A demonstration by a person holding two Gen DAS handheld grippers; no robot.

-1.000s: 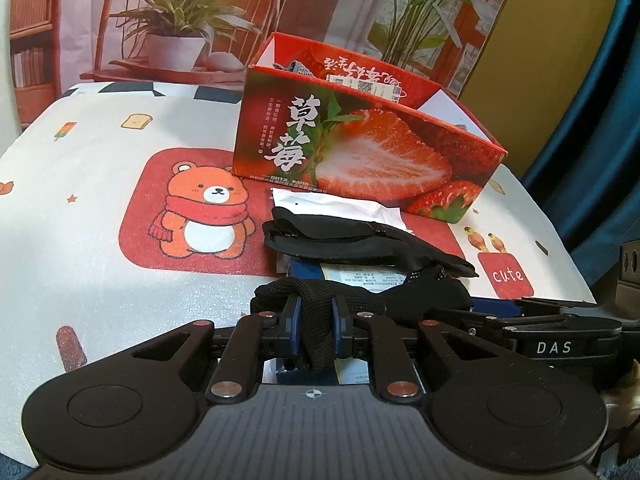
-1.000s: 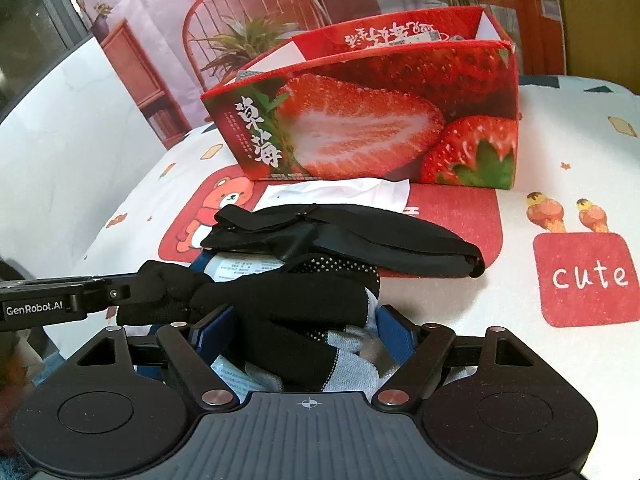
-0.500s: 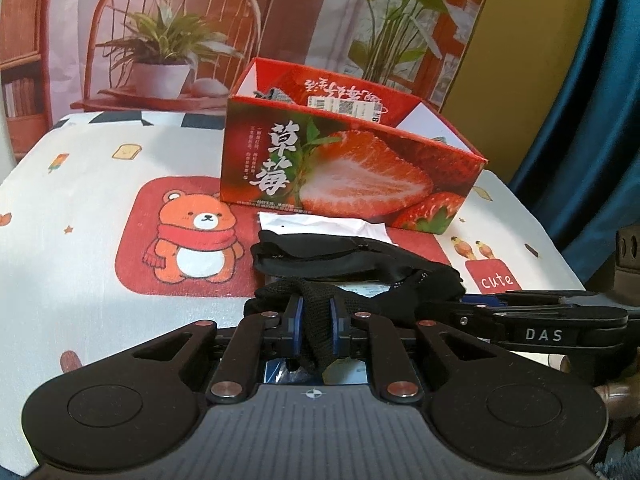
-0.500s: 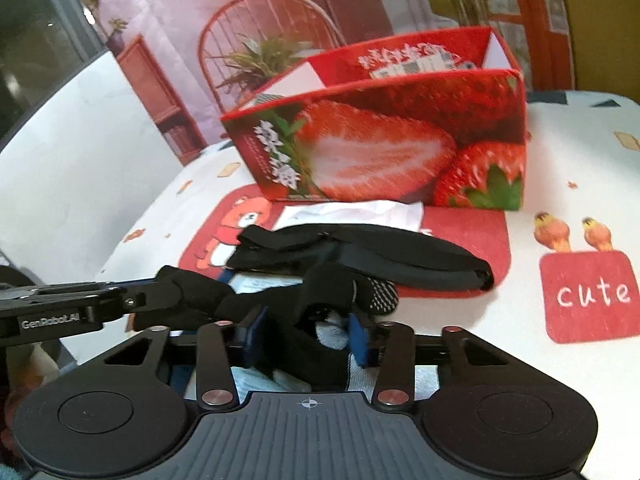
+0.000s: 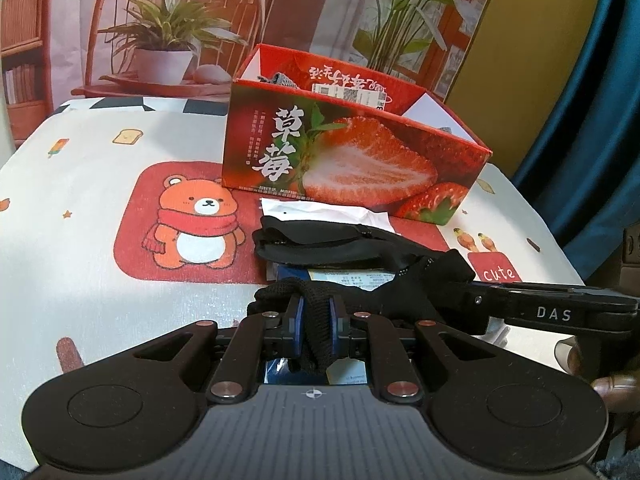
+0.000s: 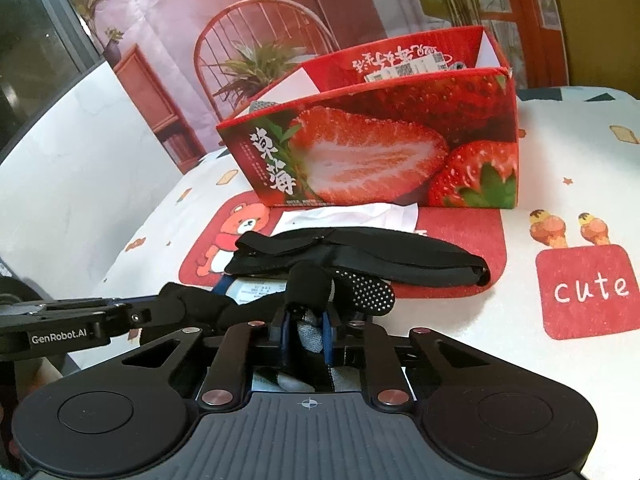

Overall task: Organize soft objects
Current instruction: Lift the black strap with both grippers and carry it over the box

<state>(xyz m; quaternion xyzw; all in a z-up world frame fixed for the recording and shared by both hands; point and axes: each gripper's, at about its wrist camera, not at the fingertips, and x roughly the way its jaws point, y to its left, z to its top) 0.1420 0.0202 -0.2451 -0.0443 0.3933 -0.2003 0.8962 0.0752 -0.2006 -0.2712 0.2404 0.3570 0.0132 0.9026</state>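
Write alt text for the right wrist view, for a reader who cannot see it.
The right gripper is shut on a black sock with white grip dots, while the left gripper holds its other end from the left. Behind lie a black fabric band, white paper and an open strawberry-printed box on a cartoon tablecloth.

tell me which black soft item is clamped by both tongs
The dotted black sock: the left tongs and right tongs pinch its ends. The black band beyond lies untouched.
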